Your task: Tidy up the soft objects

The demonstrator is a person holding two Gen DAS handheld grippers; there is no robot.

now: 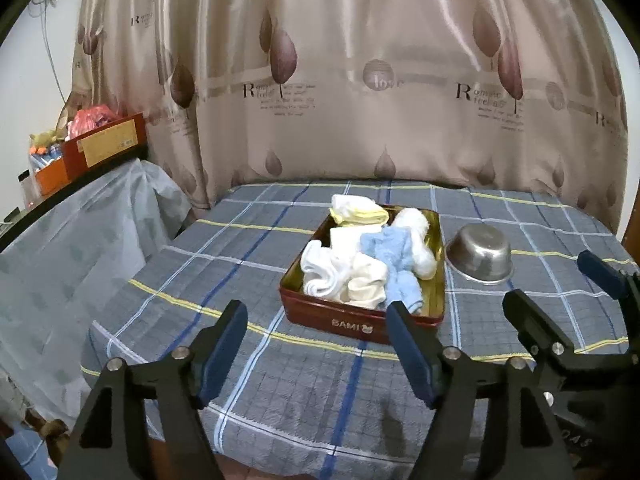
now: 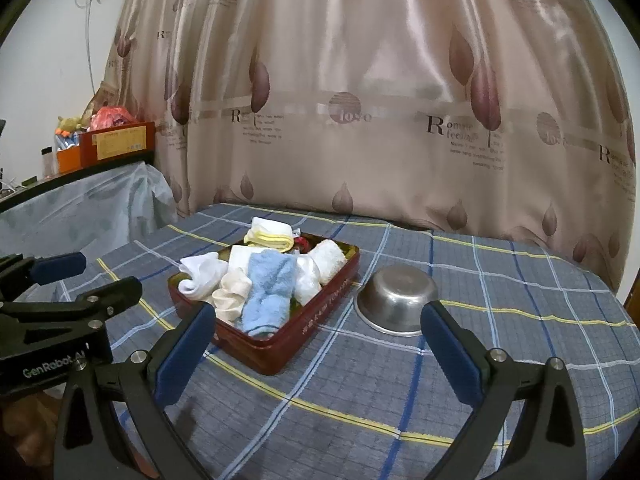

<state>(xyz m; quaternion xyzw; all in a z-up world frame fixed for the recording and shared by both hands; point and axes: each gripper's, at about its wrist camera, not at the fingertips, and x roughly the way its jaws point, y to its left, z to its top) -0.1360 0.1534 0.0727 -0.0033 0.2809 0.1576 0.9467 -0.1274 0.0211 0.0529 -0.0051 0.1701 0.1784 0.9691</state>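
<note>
Left wrist view: looks over a plaid bedcover (image 1: 280, 392) at a red tin (image 1: 352, 322) heaped with soft things: a blue towel (image 1: 394, 264) draped down the middle, a white sock bundle (image 1: 320, 270) at its left, a cream cloth (image 1: 368, 280) in front, a white rolled towel (image 1: 420, 240) at the right, a yellow-trimmed cloth (image 1: 358, 212) perched on the far rim. Just beside the tin to the right, an upturned steel bowl (image 1: 480, 256), nothing on it. Left gripper (image 1: 318, 344) spread wide, nothing between the pads, hanging short of the tin's near wall. Right gripper (image 1: 560, 280) in at the right edge, jaws also apart and bare. Judging by the loose, overlapping heap: either the gathering is mostly finished or the sorting has hardly begun; impossible to say which.

Right wrist view: same tin (image 2: 280, 354) seen from its corner, blue towel (image 2: 266, 292) hanging toward the near rim, sock bundle (image 2: 200, 274) at the left, rolled towel (image 2: 330, 258) at the right, bowl (image 2: 396, 300) close by but apart. Right gripper (image 2: 320, 350) wide open and holding nothing, above bare bedcover (image 2: 360, 412) in front of tin and bowl. Left gripper (image 2: 86, 274) at the left edge, open.

Hard to make out: a scrap of red and white behind the yellow-trimmed cloth (image 2: 270, 238), unidentifiable; the tin's floor mostly buried; far rim hidden; gold lettering on the side wall unreadable.
</note>
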